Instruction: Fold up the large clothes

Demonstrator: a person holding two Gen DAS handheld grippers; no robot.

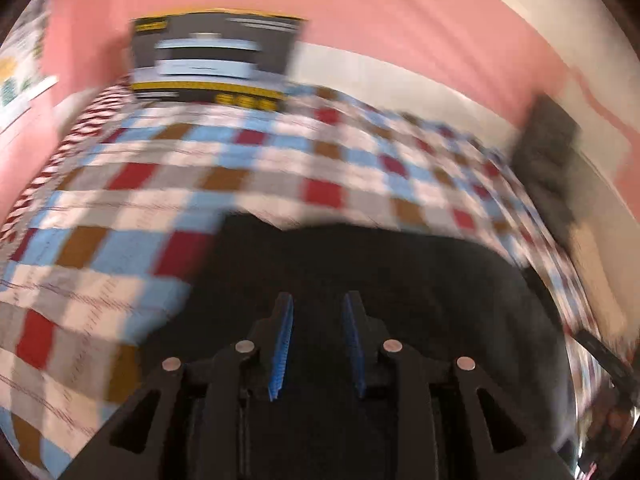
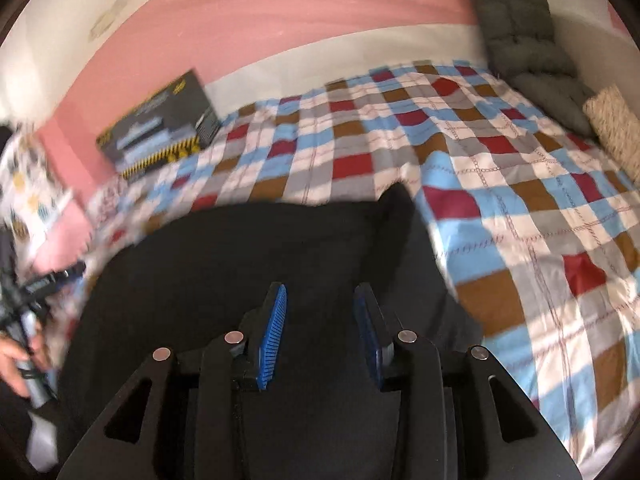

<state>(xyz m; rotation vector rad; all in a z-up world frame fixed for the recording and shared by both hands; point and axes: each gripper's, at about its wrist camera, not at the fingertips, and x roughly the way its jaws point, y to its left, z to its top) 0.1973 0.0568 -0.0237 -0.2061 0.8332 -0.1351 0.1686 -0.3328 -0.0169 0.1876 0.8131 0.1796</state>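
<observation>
Black garment [image 2: 256, 280] lies spread on the checkered bedspread [image 2: 520, 208], below both our claws. Our left gripper [image 1: 319, 308] has its blue pads parted with nothing between them; last two readings flat. Our right gripper [image 2: 320, 300] is likewise apart and empty. Left view is blurred. Dark box [image 2: 160, 128] leans on the pink wall [image 2: 280, 12].

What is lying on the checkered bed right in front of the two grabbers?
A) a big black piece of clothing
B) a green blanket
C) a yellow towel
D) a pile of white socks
A: a big black garment is spread on the checkered bedcover, just ahead of the right gripper, and the left wrist view shows the same dark cloth ahead of the left gripper.
</observation>
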